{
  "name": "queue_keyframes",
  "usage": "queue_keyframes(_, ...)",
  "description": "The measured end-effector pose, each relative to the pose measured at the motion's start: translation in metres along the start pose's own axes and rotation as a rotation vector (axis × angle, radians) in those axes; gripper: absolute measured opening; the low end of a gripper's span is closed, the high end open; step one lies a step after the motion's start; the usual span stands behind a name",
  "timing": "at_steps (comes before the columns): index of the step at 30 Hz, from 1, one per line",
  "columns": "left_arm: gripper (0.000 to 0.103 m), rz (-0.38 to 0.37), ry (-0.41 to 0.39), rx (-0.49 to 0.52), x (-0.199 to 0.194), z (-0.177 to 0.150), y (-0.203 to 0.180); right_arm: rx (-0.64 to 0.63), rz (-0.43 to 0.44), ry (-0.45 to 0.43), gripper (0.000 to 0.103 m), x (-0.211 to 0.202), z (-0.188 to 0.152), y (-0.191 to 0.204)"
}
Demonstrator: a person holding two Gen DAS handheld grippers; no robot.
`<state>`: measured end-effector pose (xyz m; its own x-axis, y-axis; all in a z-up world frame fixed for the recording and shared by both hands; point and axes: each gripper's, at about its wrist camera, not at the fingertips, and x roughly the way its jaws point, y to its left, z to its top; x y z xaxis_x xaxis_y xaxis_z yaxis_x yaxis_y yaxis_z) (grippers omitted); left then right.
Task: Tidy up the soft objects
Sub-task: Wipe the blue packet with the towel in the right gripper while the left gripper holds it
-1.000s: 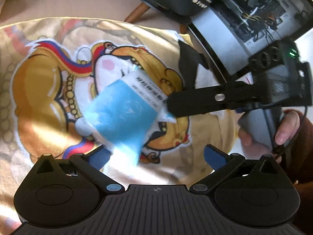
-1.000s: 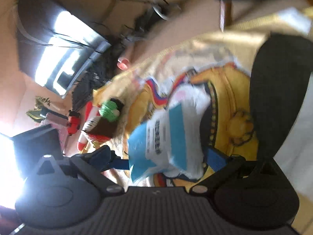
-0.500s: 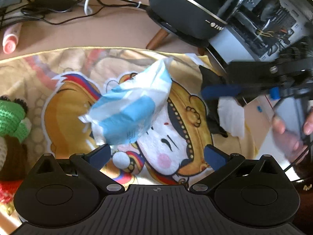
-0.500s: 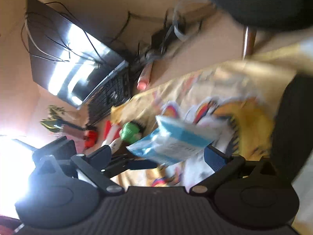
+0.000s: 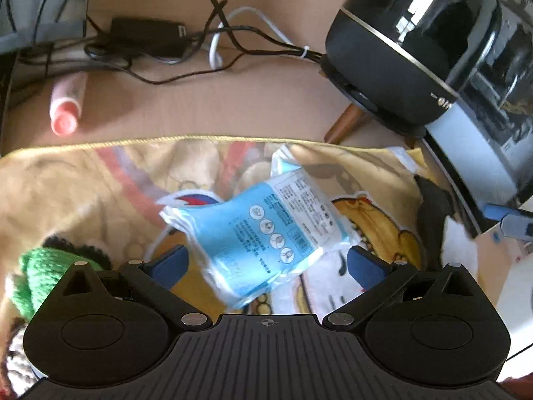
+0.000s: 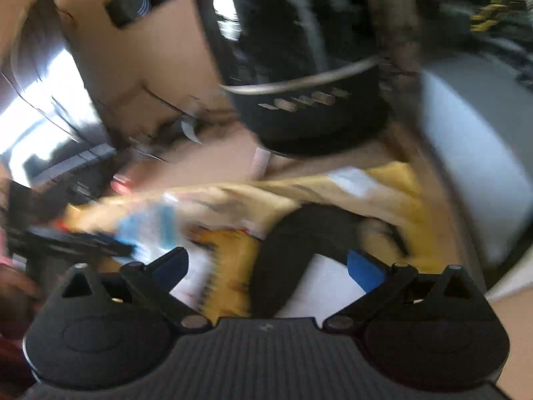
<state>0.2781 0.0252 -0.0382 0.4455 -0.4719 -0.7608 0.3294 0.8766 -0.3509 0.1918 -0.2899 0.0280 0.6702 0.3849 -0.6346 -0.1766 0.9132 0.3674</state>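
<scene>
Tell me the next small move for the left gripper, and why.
Probably close the left gripper on the blue tissue pack: its fingers stand open on either side of the pack, which lies loose on the printed cloth, and the right gripper is open and off it.

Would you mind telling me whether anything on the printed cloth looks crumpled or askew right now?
Yes: the blue-and-white packet lies skewed and buckled on the printed cloth, its upper corner bent up, between the open fingers of the left hand-held gripper. The cloth itself is rumpled. The right wrist view is too blurred to add detail.
</scene>
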Motion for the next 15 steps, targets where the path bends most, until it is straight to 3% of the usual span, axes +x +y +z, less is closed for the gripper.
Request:
queue_keyframes(5, 0.103, -0.012, -0.013, 0.052, -0.007, -0.005, -0.003, 0.039, 0.231, 0.027, 0.102, 0.064, 0.036, 0.035)
queue_keyframes(7, 0.103, 0.002, -0.022, 0.047, -0.006, -0.005, -0.002, -0.01, 0.251, 0.074, 0.094, 0.1, 0.047, 0.051)
queue_keyframes(9, 0.103, 0.01, -0.025, 0.039, -0.007, -0.006, 0.0, -0.064, 0.226, 0.135, 0.075, 0.137, 0.052, 0.065)
queue_keyframes(11, 0.103, 0.011, -0.031, 0.032, -0.01, -0.008, 0.002, -0.078, 0.208, 0.178, 0.068, 0.165, 0.055, 0.071)
queue_keyframes(15, 0.103, -0.004, -0.04, 0.002, -0.014, -0.011, 0.009, -0.052, 0.197, 0.243, 0.066, 0.204, 0.06, 0.07)
